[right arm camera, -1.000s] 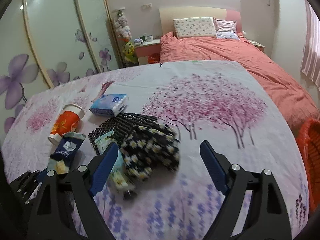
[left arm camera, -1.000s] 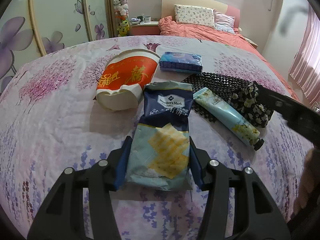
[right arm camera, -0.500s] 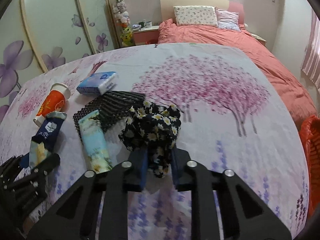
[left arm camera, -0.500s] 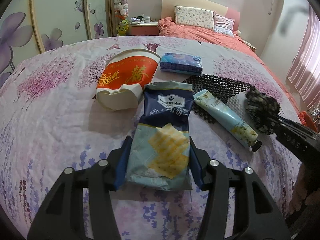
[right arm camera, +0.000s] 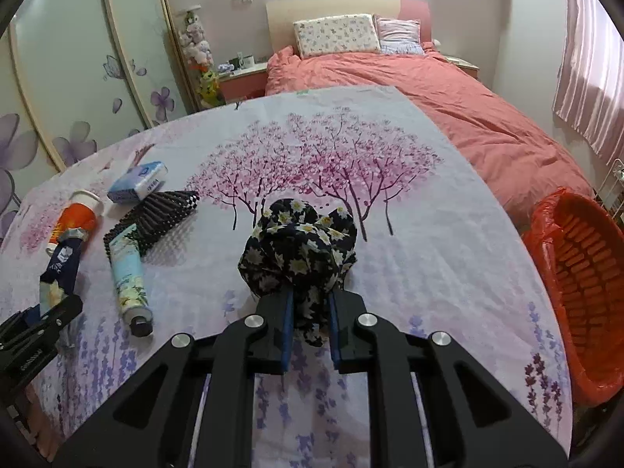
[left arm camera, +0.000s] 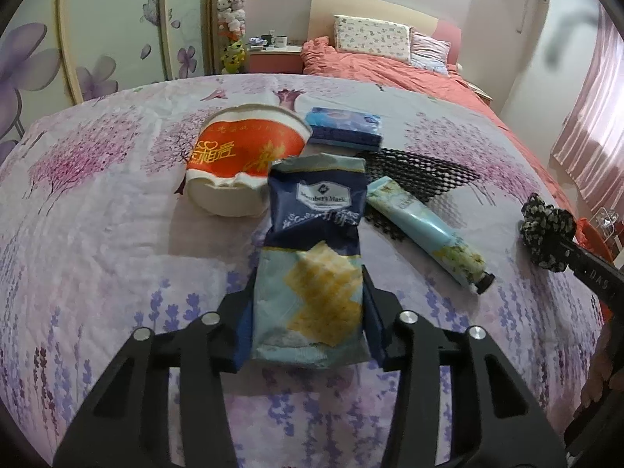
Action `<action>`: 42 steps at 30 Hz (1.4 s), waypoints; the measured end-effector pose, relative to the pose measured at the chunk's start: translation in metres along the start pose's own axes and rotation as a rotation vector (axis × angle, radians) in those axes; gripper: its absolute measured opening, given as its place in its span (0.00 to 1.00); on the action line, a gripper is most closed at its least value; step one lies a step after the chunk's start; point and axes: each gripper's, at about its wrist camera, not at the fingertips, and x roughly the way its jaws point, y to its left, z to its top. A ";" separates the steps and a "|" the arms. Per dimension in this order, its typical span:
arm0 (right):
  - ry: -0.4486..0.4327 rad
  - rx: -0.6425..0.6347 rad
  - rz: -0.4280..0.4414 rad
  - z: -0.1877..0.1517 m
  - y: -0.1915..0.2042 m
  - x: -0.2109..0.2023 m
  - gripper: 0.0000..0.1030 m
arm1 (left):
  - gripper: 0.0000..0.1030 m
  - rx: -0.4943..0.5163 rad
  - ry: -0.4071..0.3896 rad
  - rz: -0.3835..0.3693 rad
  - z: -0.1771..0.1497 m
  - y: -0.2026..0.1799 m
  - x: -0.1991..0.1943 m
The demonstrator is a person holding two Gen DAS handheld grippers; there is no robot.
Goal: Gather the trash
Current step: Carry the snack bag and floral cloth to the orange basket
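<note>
Between the left gripper's (left arm camera: 308,321) jaws, which have just been closing, lies the cracker wrapper (left arm camera: 314,257) on the desk (left arm camera: 97,234), apparently gripped; lifting comes next. Right view: right gripper (right arm camera: 310,321) clenches floral cloth (right arm camera: 298,243); the red basket (right arm camera: 585,284) probably awaits.

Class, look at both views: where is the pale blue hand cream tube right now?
The hand cream tube lies on the floral bedspread, right of the cracker packet, its far end on the black mesh mat; in the right wrist view it sits at left.

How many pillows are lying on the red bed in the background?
2: a floral pillow leaning against the headboard, and a pink striped pillow just right of it. More may be hidden behind them.
</note>
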 end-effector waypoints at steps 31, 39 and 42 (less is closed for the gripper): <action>-0.187 0.120 -0.003 -0.006 -0.080 -0.092 0.14 | 0.43 0.198 -0.131 -0.246 0.012 -0.131 -0.077; -0.252 0.180 -0.047 -0.011 -0.120 -0.117 0.14 | 0.43 0.278 -0.134 -0.367 0.011 -0.198 -0.085; -0.280 0.211 -0.072 -0.014 -0.141 -0.127 0.14 | 0.43 0.317 -0.134 -0.414 0.009 -0.227 -0.086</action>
